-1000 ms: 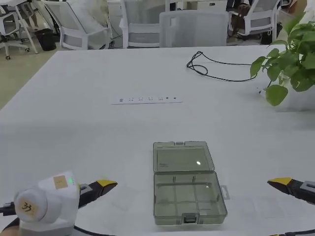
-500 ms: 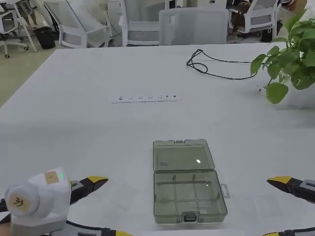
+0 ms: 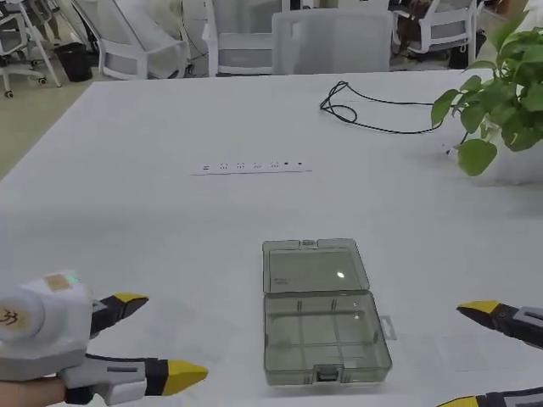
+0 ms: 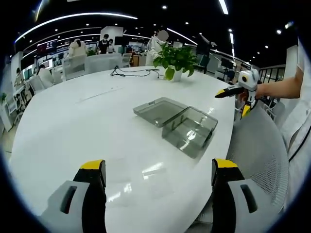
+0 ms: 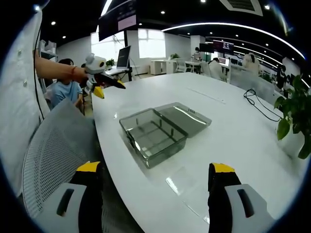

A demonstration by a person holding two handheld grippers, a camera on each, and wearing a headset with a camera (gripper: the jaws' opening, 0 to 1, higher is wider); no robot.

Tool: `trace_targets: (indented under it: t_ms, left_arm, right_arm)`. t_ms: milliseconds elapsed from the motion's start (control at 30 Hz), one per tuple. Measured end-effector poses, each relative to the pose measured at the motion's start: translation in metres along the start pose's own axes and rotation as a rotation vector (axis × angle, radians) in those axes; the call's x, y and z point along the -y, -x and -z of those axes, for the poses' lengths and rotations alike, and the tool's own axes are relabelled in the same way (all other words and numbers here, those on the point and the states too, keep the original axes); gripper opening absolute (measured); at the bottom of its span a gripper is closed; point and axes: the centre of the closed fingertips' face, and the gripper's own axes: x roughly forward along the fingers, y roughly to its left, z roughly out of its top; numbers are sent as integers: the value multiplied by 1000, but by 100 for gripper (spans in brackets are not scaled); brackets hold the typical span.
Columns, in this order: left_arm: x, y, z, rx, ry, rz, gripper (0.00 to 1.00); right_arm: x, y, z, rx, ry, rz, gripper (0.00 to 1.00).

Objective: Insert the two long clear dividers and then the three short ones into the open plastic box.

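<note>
left gripper (image 3: 157,337) spread wide, nothing between the jaws. right gripper (image 3: 469,356) likewise released and empty. open plastic box (image 3: 270,339) on the table (image 3: 170,229) between the two, ahead and to the right of the left gripper, ahead and to the left of the right one. lid (image 3: 316,267) folded flat on its far side. thin lines inside the box: moulded ribs or seated dividers, cannot tell.

faint clear piece (image 4: 154,171) flat on the table just ahead of the left jaws, another clear piece (image 5: 180,185) just ahead of the right jaws. probably dividers; long or short not readable. judging by this, insertion not yet begun.

risks from here:
- clear on glossy white, edges barely visible. easy to close beside a piece, or on two at once.
- pieces lying flat, nothing for the tips to bite. likely to skate ahead of the jaws or off the near edge.
- thin plastic, likely to flex and spring out under a hard squeeze.
- box looks light and unbraced. pushing a divider into its slots could skid or tip it without the other gripper steadying a wall.
- short before long would block the long slots.
</note>
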Motion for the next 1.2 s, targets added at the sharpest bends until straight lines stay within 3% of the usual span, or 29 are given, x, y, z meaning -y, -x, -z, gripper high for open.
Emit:
trace_targets:
  t_ms: [333,533,667,800,967,1200]
  left_arm:
    - [-29,-4,18,-86,38,-64,83]
    - [-38,-7,29,-142,56,-80,79]
    - [-45,-9,40,-203,70,-97,74]
    - [-50,-12,46,-224,91,-104,69]
    - [-60,-13,57,-285,128,-150,61]
    - [-66,-17,67,-359,110,-172,53]
  right_arm:
    - [-11,0,-9,7,-9,5,90]
    - [-11,0,-10,9,-15,7,90]
    - [-11,0,-9,8,-19,6,90]
    - [-9,0,-8,10,-23,6,89]
    - [-5,0,-5,12,-28,5,89]
    - [-1,-1,-2,14,-31,5,89]
